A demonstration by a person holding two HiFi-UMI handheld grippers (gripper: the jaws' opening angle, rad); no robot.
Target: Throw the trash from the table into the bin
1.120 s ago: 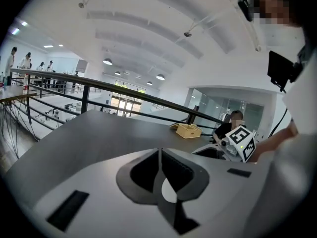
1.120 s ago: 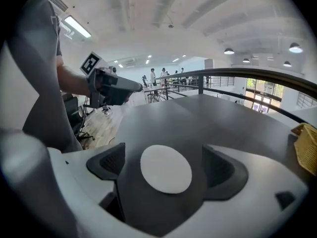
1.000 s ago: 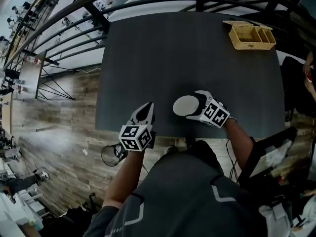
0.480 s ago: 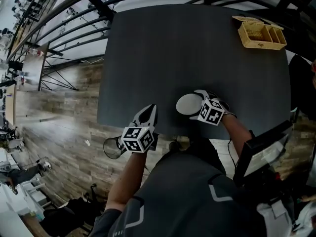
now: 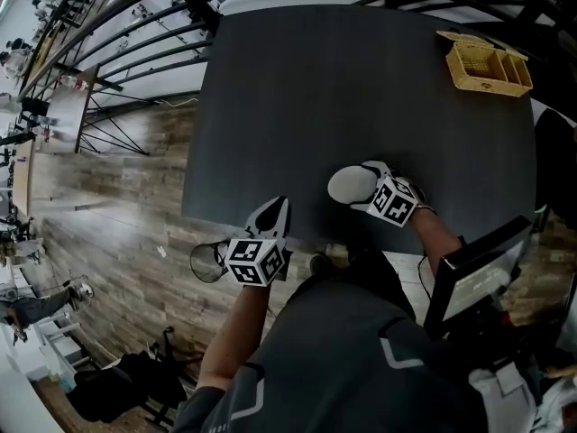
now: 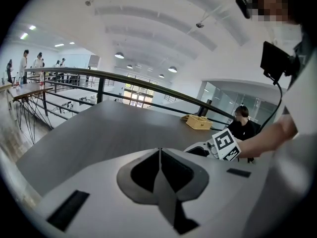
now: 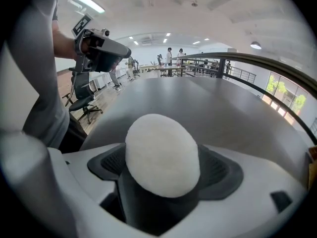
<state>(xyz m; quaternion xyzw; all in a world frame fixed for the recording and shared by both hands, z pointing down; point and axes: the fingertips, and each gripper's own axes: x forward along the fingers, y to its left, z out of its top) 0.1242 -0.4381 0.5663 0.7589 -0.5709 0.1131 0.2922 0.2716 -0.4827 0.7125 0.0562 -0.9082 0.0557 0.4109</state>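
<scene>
1. Head view: from above, facing steeply down on the dark counter (image 5: 361, 88); left tongs (image 5: 278, 207) and right tongs (image 5: 354, 186) sit at its near edge.
2. Left tongs view: low, close behind its own jaws, facing across the counter toward the yellow basket (image 6: 199, 122); right tongs show at right.
3. Right tongs view: close on a white round thing (image 7: 162, 155), facing along the counter; left tongs show upper left.

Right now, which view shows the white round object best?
Right gripper view: the white round object sits large between the right tool's jaws, which have just been closing. Head view shows it small, half-covered. Left gripper view: not distinguishable at that tool.
</scene>
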